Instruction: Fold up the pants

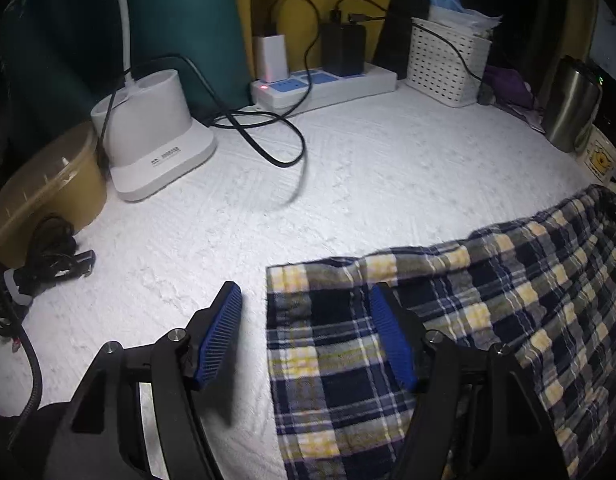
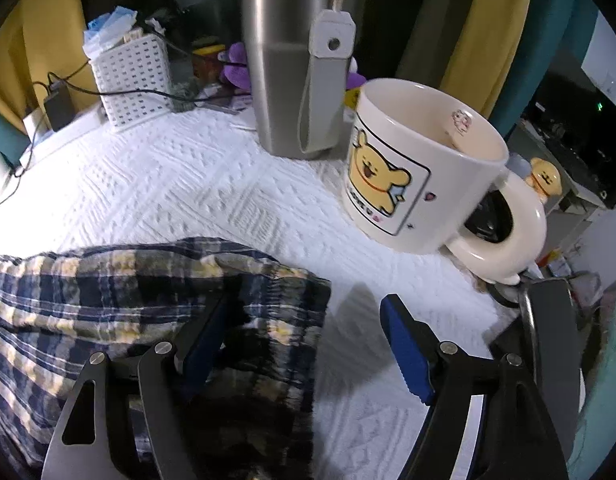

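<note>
Item: plaid pants (image 1: pixel 428 320), folded, on white cloth (image 1: pixel 268 200). We log L gripper (image 1: pixel 306 336) & R gripper (image 2: pixel 304 340) both wide open over pant edges, holding nothing. Mug (image 2: pixel 420 168) nearby.

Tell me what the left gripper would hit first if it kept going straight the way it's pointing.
Most likely the near left edge of the plaid pants, which lies between the open fingers of the left gripper, or the white tablecloth just beside it. Depth is unclear, so either could come first.

Plaid pants (image 1: pixel 448 320) on white cloth (image 1: pixel 348 168), left tool (image 1: pixel 306 312) spread over hem
</note>
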{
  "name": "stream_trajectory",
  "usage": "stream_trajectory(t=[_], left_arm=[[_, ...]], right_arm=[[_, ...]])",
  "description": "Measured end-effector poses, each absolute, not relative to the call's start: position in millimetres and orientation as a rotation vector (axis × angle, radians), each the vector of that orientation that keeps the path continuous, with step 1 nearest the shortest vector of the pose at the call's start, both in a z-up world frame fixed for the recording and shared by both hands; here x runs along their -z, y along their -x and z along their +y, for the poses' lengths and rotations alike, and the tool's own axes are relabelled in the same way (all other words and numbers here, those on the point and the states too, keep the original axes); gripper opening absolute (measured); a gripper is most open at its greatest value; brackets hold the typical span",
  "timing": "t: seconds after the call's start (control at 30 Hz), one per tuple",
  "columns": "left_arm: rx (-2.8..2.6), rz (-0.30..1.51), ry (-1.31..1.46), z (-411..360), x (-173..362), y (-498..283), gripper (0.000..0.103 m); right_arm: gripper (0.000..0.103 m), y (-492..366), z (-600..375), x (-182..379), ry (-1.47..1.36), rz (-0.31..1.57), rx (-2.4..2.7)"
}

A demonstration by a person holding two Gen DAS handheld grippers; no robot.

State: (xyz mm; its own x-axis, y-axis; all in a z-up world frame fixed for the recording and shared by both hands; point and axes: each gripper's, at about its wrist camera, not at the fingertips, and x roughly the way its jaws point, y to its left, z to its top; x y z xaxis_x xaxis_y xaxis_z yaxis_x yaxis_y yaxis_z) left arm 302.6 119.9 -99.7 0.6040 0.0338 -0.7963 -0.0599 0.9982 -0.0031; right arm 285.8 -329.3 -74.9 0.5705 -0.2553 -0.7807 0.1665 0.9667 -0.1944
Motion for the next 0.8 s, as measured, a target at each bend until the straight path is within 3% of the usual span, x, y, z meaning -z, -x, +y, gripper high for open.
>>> stream_trajectory(t=[0.43,0.8], left_arm=[[-0.110,0.945,0.061,128,98,-314,0.067],[-0.060,0.841,0.080,115,53,-270,0.067]], right_arm=[[0.078,-265,-319,57,0.219,0.882,0.338],[0.080,-217,-293,12,0.227,0.778,0.278]])
